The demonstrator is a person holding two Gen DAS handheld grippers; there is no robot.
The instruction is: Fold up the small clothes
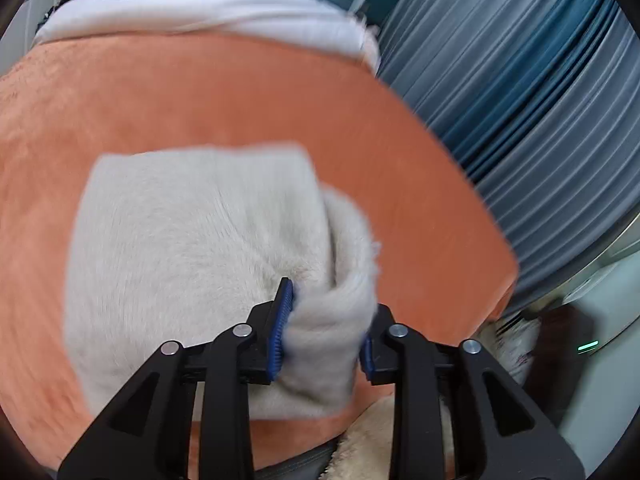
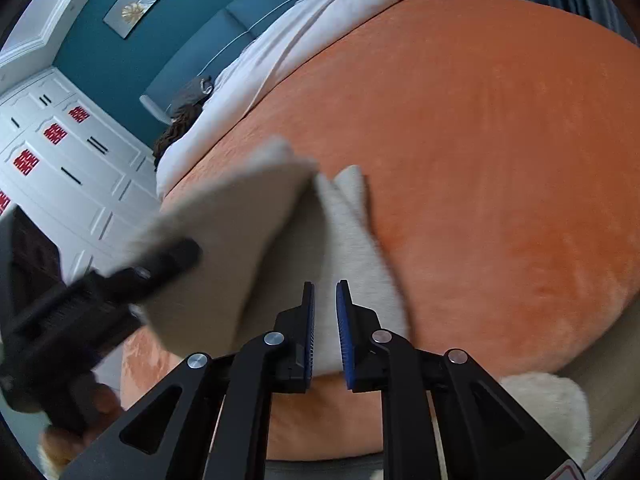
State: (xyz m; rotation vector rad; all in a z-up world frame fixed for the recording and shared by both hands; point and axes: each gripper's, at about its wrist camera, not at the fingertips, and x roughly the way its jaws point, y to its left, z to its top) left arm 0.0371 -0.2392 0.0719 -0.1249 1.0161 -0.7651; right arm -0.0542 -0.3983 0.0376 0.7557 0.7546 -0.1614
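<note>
Left gripper (image 1: 326, 332) is clamped on a bunched edge of the cream fuzzy garment (image 1: 192, 248), fabric wadded between the blue pads (image 1: 282, 320). The garment lies on the orange bedspread (image 1: 200, 92), near its front edge, with most of its body flat and one side raised in the grip. Judgement: the raised edge is held up so it can be carried across the flat part, i.e. a fold in progress, not finished. Right gripper (image 2: 325, 332) hovers low over the near portion of the same garment (image 2: 360, 264); its jaws stand slightly apart with nothing visibly between them, so it grips nothing, probably placed to steady the flat layer or take a corner next. View differences: the left wrist view gives the garment's overall outline and the pinch itself, but not the right gripper. The right wrist view shows the left gripper (image 2: 160, 264) from the side, motion-blurred, with the lifted flap (image 2: 240, 232) hanging as a tilted sheet above the bed, which the left view flattens. Right view also shows a white wardrobe (image 2: 68, 168); left view shows blue pleated curtains (image 1: 520, 100). A white duvet (image 1: 200, 8) lies at the far end of the bed.
</note>
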